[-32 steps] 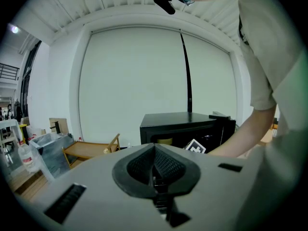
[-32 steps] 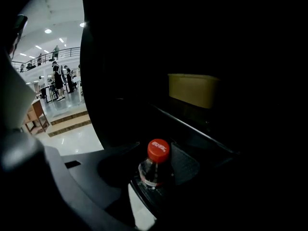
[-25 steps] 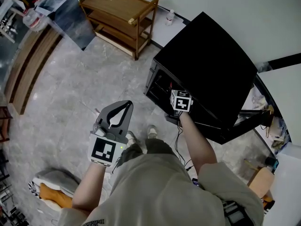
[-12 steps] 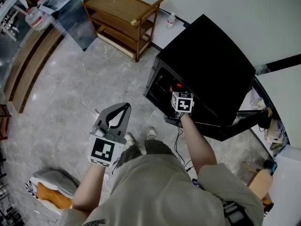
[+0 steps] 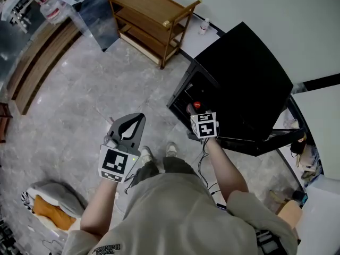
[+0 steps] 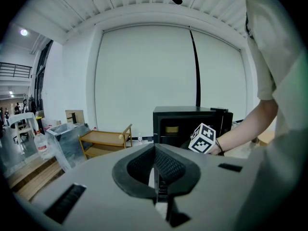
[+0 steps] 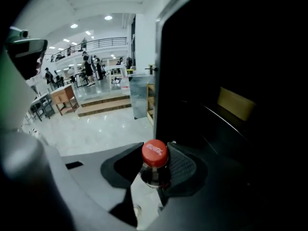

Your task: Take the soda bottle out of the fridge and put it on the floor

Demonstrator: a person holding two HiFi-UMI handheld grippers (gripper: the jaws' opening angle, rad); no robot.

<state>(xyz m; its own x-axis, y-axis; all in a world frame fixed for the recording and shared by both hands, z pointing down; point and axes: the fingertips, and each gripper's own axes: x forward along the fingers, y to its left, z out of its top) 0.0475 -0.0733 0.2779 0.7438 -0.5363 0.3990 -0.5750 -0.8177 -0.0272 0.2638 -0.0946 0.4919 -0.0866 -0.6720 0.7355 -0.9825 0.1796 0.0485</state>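
Observation:
The soda bottle (image 7: 155, 166), dark with a red cap (image 5: 196, 105), stands upright between the jaws of my right gripper (image 7: 154, 171). The pads press on its neck; these jaws have just been closing. In the head view the right gripper (image 5: 195, 112) holds the bottle just in front of the open black fridge (image 5: 239, 73), above the floor. My left gripper (image 5: 139, 117) hangs to the left over the marble floor. Its jaws are shut and hold nothing. In the left gripper view the left gripper (image 6: 155, 147) points toward the fridge (image 6: 185, 124).
A wooden shelf cart (image 5: 154, 17) stands at the back left of the fridge, a small bottle (image 5: 204, 26) beside it. A grey and orange bag (image 5: 48, 203) lies on the floor at lower left. My shoes (image 5: 171, 150) and cables lie before the fridge.
My right gripper has drawn back out of the fridge opening with the bottle, whose red cap now shows. The left gripper has shifted a little across the floor.

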